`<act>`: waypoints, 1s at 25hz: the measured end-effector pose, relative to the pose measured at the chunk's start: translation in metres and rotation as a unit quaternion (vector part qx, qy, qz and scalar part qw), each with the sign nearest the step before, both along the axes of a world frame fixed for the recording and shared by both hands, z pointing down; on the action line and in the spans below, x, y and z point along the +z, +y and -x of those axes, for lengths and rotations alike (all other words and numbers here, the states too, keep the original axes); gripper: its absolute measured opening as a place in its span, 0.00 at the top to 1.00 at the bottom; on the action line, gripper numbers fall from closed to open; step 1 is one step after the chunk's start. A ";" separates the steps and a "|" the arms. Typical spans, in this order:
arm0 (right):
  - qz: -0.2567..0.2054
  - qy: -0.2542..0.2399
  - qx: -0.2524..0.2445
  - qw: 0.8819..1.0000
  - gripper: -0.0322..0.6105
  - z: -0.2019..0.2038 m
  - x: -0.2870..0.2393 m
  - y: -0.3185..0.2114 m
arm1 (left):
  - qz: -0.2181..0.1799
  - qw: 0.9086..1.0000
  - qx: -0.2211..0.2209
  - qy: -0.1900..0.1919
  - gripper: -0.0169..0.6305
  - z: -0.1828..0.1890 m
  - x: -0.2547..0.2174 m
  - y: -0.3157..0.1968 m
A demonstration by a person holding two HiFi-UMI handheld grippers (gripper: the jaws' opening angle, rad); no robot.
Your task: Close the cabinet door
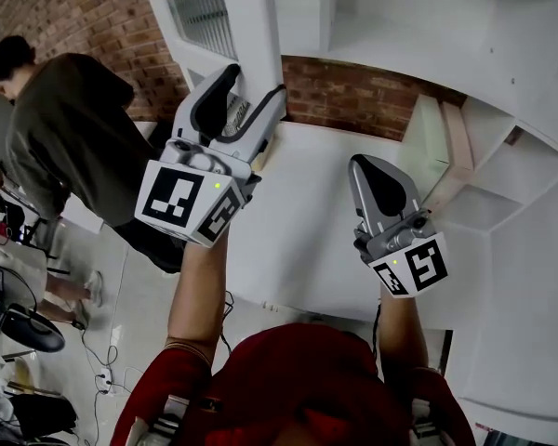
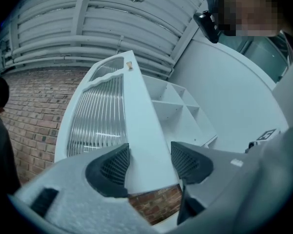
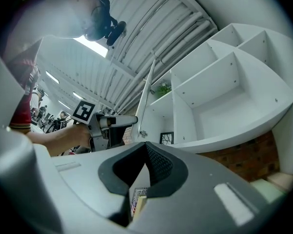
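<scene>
Left gripper view: left gripper has its jaws spread wide, straddling the free edge of the white cabinet door with ribbed glass panel, with the pads just beside its two faces. The door stands swung well out from the white open-shelf cabinet, hinged at the cabinet's left side. Right gripper has its jaws closed together with nothing held. It sits in front of the cabinet's shelves, right of the door.
</scene>
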State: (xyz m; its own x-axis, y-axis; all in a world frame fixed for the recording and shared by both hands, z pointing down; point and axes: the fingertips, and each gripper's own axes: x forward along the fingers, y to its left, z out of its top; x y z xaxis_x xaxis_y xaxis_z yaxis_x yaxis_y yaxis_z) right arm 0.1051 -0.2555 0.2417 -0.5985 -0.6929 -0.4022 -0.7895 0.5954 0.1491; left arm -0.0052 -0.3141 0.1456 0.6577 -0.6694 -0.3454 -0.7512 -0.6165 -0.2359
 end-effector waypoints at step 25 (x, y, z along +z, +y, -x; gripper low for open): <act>0.016 -0.015 -0.008 1.000 0.93 -0.024 0.011 -0.040 | 0.009 1.000 -0.017 -0.016 0.65 -0.041 -0.001 -0.061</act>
State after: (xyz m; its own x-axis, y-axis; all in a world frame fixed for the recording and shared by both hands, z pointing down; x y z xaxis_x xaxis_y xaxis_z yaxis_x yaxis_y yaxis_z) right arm 0.1294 -0.2956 0.2525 -0.5980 -0.6952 -0.3988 -0.7831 0.6127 0.1064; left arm 0.0358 -0.3746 0.1447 0.6447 -0.6977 -0.3124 -0.7644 -0.5945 -0.2497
